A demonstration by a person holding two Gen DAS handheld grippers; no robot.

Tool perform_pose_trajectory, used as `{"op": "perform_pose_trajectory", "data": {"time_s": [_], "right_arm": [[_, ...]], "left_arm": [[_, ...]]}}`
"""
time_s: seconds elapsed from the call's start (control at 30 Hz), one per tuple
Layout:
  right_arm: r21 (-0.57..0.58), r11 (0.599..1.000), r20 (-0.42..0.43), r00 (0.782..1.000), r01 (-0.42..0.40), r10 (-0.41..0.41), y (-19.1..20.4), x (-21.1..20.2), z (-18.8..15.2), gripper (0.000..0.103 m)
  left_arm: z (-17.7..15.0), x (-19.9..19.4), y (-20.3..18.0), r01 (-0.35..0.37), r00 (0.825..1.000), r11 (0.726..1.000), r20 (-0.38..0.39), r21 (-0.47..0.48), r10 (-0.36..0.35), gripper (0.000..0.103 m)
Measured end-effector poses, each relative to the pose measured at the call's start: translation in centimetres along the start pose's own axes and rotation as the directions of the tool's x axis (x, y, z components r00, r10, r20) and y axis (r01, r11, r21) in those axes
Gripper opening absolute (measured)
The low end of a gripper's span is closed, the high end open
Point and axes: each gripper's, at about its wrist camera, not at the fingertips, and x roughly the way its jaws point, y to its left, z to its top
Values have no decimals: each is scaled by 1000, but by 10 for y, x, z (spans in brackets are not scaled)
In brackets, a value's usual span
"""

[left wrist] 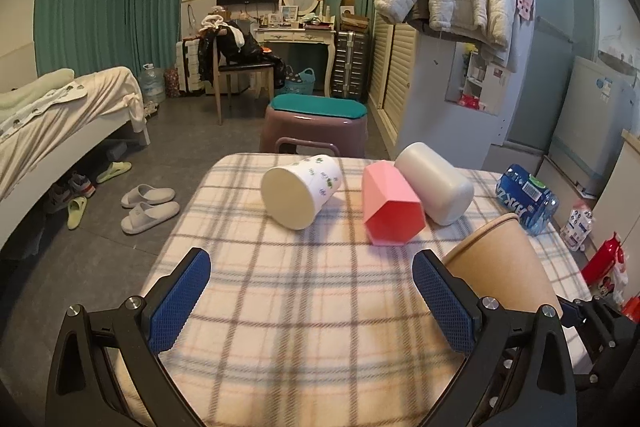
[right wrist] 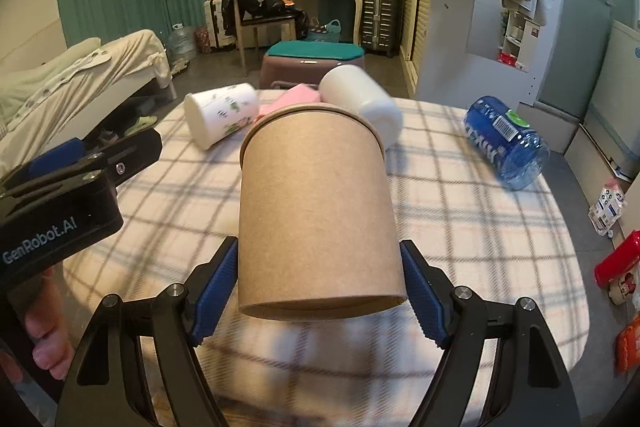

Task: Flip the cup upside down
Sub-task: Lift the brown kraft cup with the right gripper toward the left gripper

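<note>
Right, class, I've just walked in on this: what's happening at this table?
The right gripper is shut on a brown paper cup, holding it above the plaid tablecloth. The left gripper is open and holds nothing. A white printed cup, pink cup, grey cup and blue bottle lie on their sides.

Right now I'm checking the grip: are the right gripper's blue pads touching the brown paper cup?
Touching. The right wrist view shows both pads of the right gripper pressed flush against the brown paper cup near its base.

Brown paper cup (right wrist: 318, 211) (tilted, rim away) above plaid table
</note>
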Motion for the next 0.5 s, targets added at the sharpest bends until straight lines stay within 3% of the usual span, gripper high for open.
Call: {"op": "perform_pose_trajectory", "data": {"time_s": [0.5], "right_arm": [[33, 999, -69, 997, 33, -31, 2, 18, -11, 78]], "left_arm": [[-9, -18, 19, -75, 997, 997, -4, -16, 75, 103]]}}
